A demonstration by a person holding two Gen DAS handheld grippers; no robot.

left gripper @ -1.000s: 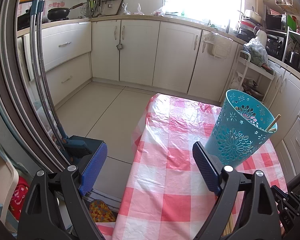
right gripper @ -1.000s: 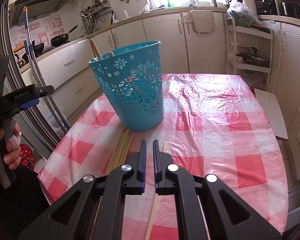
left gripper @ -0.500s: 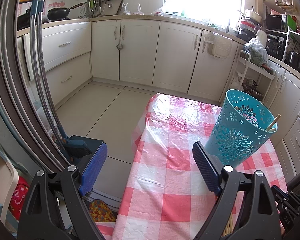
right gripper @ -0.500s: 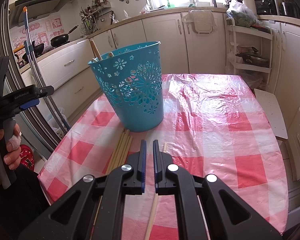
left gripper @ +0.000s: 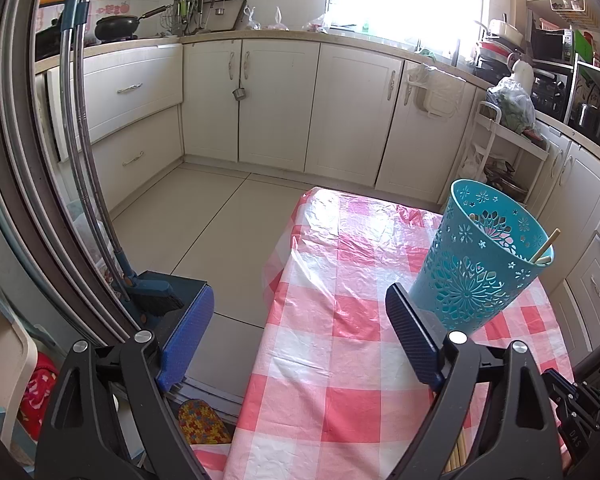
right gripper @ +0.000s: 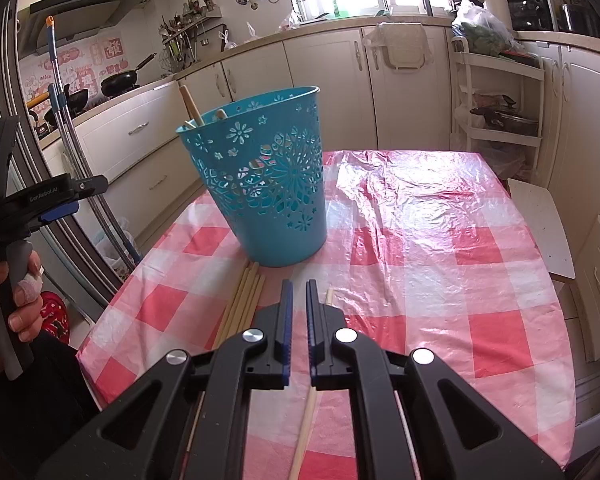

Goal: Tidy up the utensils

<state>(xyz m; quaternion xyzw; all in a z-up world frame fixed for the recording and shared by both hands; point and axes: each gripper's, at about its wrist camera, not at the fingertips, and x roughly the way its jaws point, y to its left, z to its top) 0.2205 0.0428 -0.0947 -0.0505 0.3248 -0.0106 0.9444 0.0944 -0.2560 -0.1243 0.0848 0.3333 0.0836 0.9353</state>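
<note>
Left wrist view. My left gripper (left gripper: 296, 340) hangs over the near left edge of the worktop (left gripper: 332, 360), jaws wide apart with nothing between them. One blue pad sits over the floor, the other over the pink-checked cloth. The teal basket (left gripper: 480, 264) stands upright to the right of the jaws, and a chopstick (left gripper: 545, 245) leans out over its far rim. At the bottom right, behind the right jaw, the ends of loose chopsticks (left gripper: 457, 454) just show on the cloth.

Right wrist view. My right gripper (right gripper: 298, 308) points down at the cloth, jaws together and gripping nothing that I can see. A bundle of chopsticks (right gripper: 244, 300) lies flat just left of the jaws, its far tips almost touching the basket's (right gripper: 276, 200) base. Their long axis runs from the near edge toward the basket. A single chopstick (right gripper: 306, 420) lies under the jaws on much the same line, its far tip showing just right of them. Two more stand inside the basket, leaning left. The person's left hand (right gripper: 4, 300) holds the other gripper at the left edge.

Handling, as I judge it: the sticks look light, stiff and smooth, and likely to roll or slip. I would take one near its middle, across the long axis, then tip it upright over the basket.
</note>
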